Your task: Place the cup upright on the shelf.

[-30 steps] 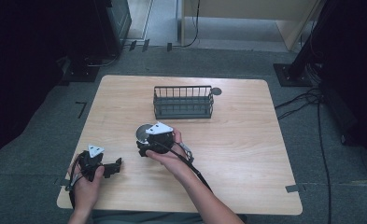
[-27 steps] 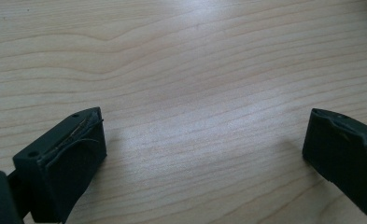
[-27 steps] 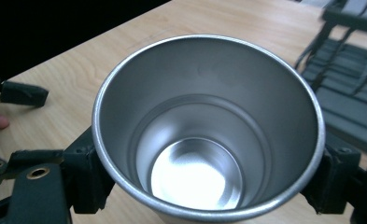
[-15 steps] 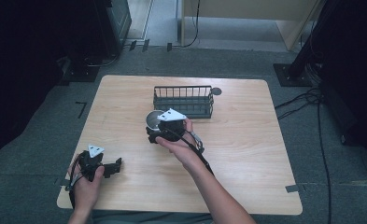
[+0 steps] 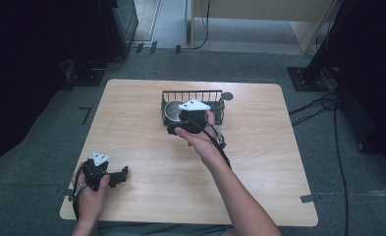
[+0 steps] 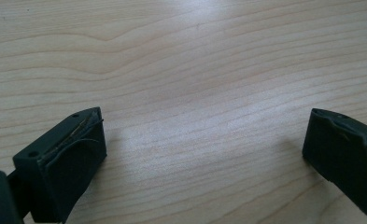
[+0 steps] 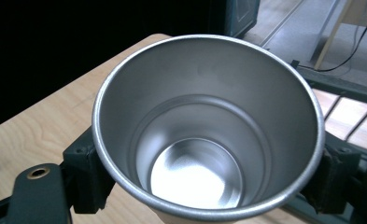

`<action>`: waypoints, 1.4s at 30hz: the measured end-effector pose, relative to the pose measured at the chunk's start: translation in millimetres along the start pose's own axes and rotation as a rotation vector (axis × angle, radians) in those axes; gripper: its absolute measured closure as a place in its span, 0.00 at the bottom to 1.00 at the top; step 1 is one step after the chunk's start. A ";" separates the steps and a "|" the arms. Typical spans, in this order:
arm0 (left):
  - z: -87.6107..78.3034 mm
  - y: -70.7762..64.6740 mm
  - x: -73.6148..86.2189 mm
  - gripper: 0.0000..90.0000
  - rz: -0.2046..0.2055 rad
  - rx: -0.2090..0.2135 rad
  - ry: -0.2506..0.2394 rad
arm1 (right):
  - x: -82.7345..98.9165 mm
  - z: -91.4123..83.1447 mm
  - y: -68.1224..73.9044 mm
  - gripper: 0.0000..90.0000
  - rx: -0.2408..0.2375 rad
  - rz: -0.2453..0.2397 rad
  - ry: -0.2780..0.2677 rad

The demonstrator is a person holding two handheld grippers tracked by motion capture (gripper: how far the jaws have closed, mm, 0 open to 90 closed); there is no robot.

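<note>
Cup: a steel cup [image 7: 204, 135] sits clamped between the jaws of the right gripper [image 5: 186, 123], mouth toward that gripper's camera, empty and bright inside.
Where it is: at the left end of the wire basket [image 5: 215, 98], near the middle of the table's far edge; from above I cannot tell whether it is over the basket floor or just at the near rim.
Key relation: the basket lies directly beyond the cup, its wires showing to the right in the right gripper view; a lowering into the left end looks like the likely move.
Basket contents: apart from the cup, it looks empty.
Nearer hand: the right hand [image 5: 203, 142], by far.
Left gripper [image 5: 104, 172]: jaws wide apart with nothing between them, over bare wood near the table's [image 5: 259, 162] near left corner.
</note>
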State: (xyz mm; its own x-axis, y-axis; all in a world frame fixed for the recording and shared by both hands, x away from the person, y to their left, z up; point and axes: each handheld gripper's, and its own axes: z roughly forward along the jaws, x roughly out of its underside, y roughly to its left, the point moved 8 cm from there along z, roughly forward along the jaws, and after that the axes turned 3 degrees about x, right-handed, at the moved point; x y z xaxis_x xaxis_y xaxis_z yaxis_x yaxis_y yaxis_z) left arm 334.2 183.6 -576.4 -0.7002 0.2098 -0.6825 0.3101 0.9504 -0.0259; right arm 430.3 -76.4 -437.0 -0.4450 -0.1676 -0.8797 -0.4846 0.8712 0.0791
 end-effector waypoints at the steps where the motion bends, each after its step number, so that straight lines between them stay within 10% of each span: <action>1: 0.0 0.0 0.0 0.00 0.000 0.000 0.000 | -1.9 -0.5 -3.3 0.21 0.003 0.002 -0.003; 19: 0.0 0.0 0.0 0.00 0.000 0.000 0.001 | -30.7 -2.9 -68.1 0.21 0.112 -0.006 -0.030; 42: -0.1 0.0 0.1 0.00 0.000 0.000 0.001 | -27.8 27.5 -140.7 0.21 0.288 0.116 -0.008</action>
State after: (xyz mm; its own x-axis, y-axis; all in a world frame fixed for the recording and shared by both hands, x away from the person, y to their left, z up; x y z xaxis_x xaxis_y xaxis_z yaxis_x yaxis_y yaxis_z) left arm 334.1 183.6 -576.4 -0.7006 0.2104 -0.6818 0.3104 0.9503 -0.0257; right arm 531.6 -181.6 -436.6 -0.4780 -0.0571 -0.8765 -0.1975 0.9793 0.0440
